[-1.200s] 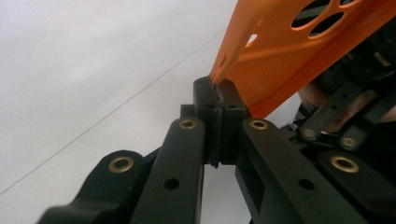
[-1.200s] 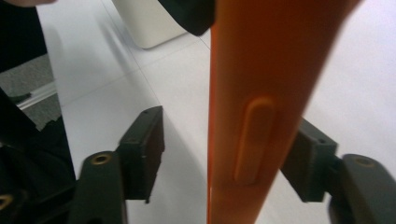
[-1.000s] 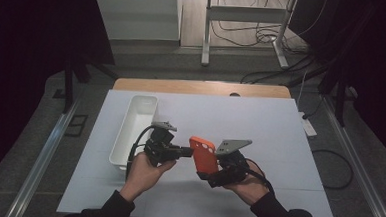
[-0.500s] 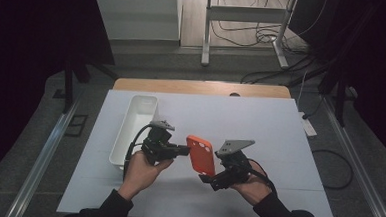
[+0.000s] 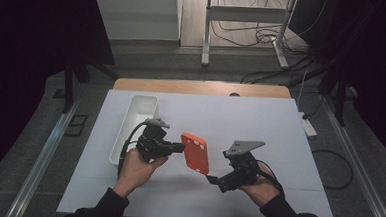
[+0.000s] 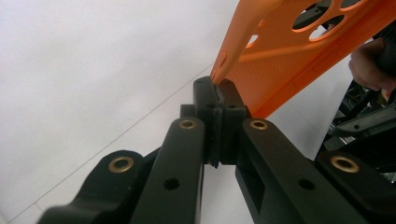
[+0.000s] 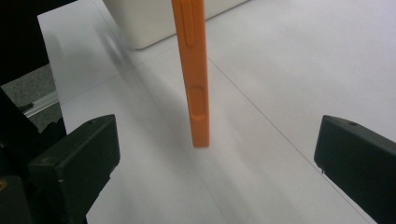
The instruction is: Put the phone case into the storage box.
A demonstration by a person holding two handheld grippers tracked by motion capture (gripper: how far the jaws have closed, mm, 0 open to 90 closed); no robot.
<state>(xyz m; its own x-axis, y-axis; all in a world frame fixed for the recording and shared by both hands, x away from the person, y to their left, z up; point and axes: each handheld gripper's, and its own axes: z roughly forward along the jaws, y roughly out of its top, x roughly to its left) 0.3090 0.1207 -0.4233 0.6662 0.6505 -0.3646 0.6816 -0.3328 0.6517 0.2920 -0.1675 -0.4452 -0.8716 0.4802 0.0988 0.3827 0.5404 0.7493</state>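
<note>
An orange phone case [image 5: 195, 152] with camera cut-outs hangs above the white table, tilted on edge. My left gripper [image 5: 180, 147] is shut on the case's edge at its upper left corner. The left gripper view shows its jaws [image 6: 217, 93] pinched on the thin orange rim [image 6: 299, 60]. My right gripper [image 5: 213, 181] is open just below and right of the case, apart from it. In the right gripper view the case [image 7: 191, 70] stands edge-on ahead of the wide-apart jaws [image 7: 212, 156], with its side buttons showing.
A long white bin [image 5: 135, 115] lies on the table's left side behind the left hand; its corner [image 7: 154, 23] shows beyond the case. The white tabletop [image 5: 270, 127] stretches right and back. Cables and a metal stand sit on the floor beyond.
The right gripper has drawn back from the case toward the front right and now stands open. The left gripper keeps hold of the case, which has shifted slightly.
</note>
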